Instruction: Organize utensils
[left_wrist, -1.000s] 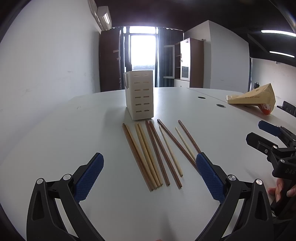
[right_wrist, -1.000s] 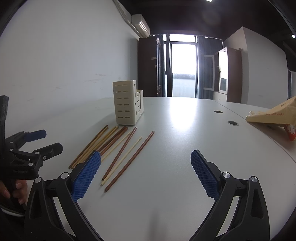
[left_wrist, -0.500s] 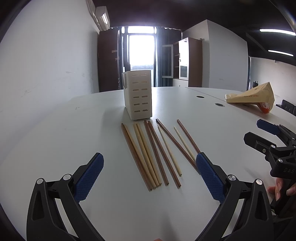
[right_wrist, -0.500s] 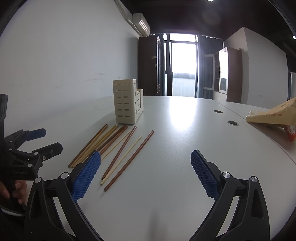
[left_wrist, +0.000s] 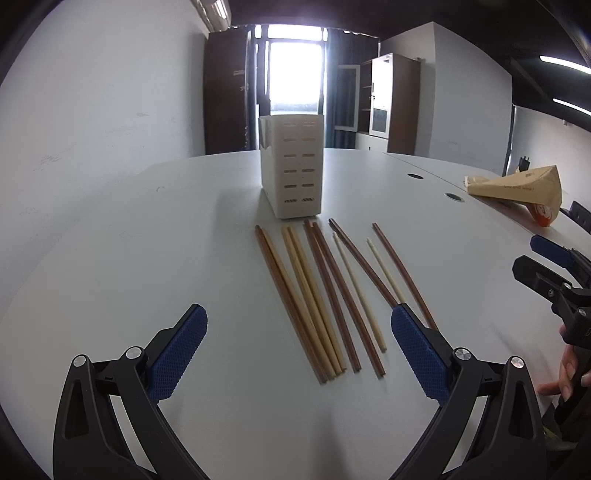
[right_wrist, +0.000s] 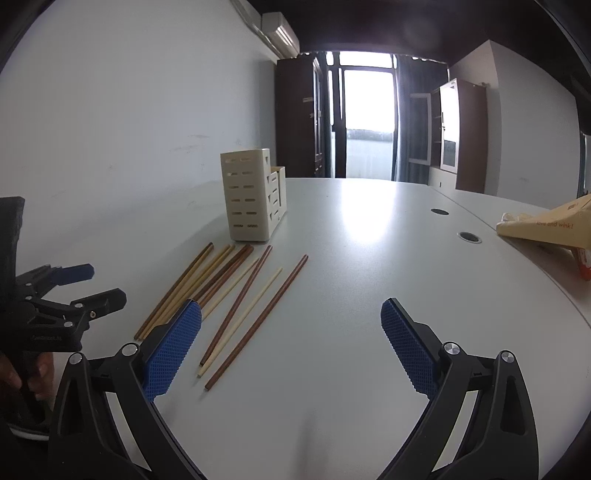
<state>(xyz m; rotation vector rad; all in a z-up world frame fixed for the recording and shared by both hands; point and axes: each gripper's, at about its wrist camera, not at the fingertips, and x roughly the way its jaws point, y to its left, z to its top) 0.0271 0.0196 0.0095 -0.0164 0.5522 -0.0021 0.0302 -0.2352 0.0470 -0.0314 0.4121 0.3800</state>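
Observation:
Several brown, tan and pale chopsticks (left_wrist: 325, 295) lie side by side on the white table (left_wrist: 147, 258), just in front of a cream slotted utensil holder (left_wrist: 292, 165). My left gripper (left_wrist: 298, 354) hovers open over their near ends, holding nothing. In the right wrist view the same chopsticks (right_wrist: 236, 295) and utensil holder (right_wrist: 253, 199) sit left of centre. My right gripper (right_wrist: 291, 343) is open and empty, just right of the chopsticks. Each gripper shows at the edge of the other's view: the right gripper (left_wrist: 543, 266) and the left gripper (right_wrist: 74, 284).
A tan paper bag (left_wrist: 517, 188) with something orange under it lies at the table's far right. Two round cable holes (right_wrist: 469, 236) are set in the tabletop. A white wall runs along the left. A hand (left_wrist: 565, 373) holds the right gripper's handle.
The left gripper has edged forward and slightly left, so the chopsticks and holder sit nearer the centre of its view. The right gripper has barely moved.

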